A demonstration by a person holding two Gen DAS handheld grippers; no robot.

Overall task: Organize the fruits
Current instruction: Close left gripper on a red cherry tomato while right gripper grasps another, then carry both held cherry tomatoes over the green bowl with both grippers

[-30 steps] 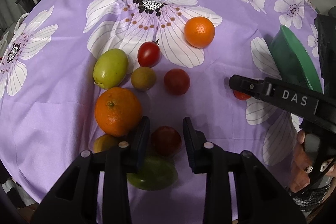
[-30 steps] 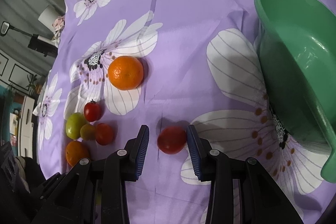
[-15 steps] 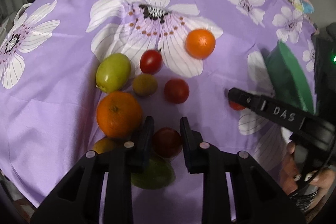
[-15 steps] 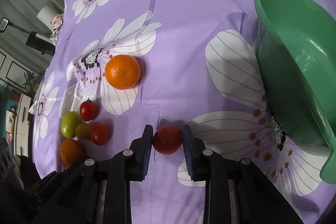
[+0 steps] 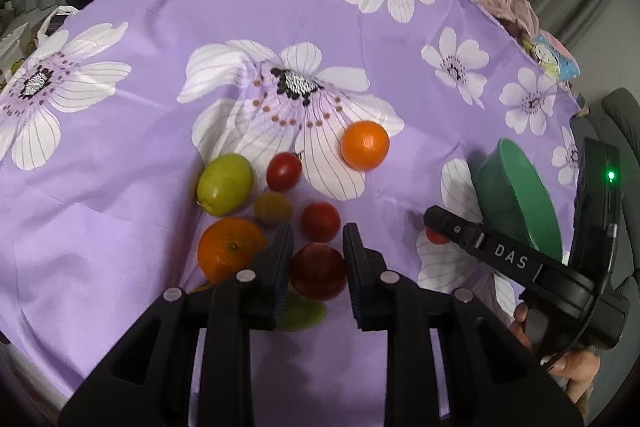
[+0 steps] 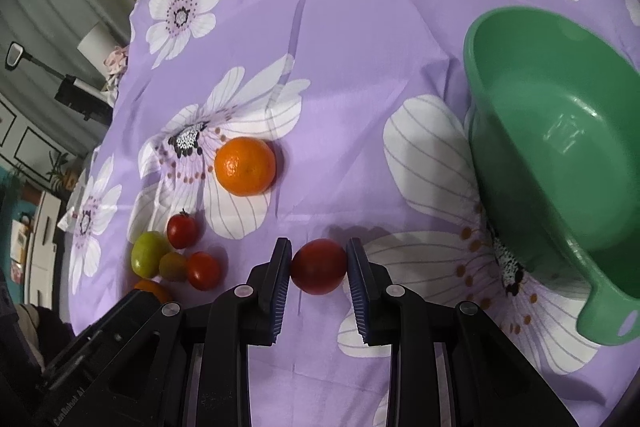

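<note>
Two claws, each clamped on red tomato. My left gripper (image 5: 318, 255) pinches dark tomato (image 5: 318, 277) amid fruit cluster, big orange (image 5: 228, 253) at its 9 o'clock. My right gripper (image 6: 319, 265) squeezes red tomato (image 6: 319, 266); green bowl (image 6: 520, 27) at 2 o'clock, small orange (image 6: 245, 166) at 11.

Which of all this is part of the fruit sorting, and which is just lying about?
Part of the job:
- green bowl
- oranges
- red tomato in the left gripper
- red tomato in the right gripper
- loose tomatoes
- green fruit

Just lying about:
- flowered tablecloth
- crumpled pink cloth
</note>
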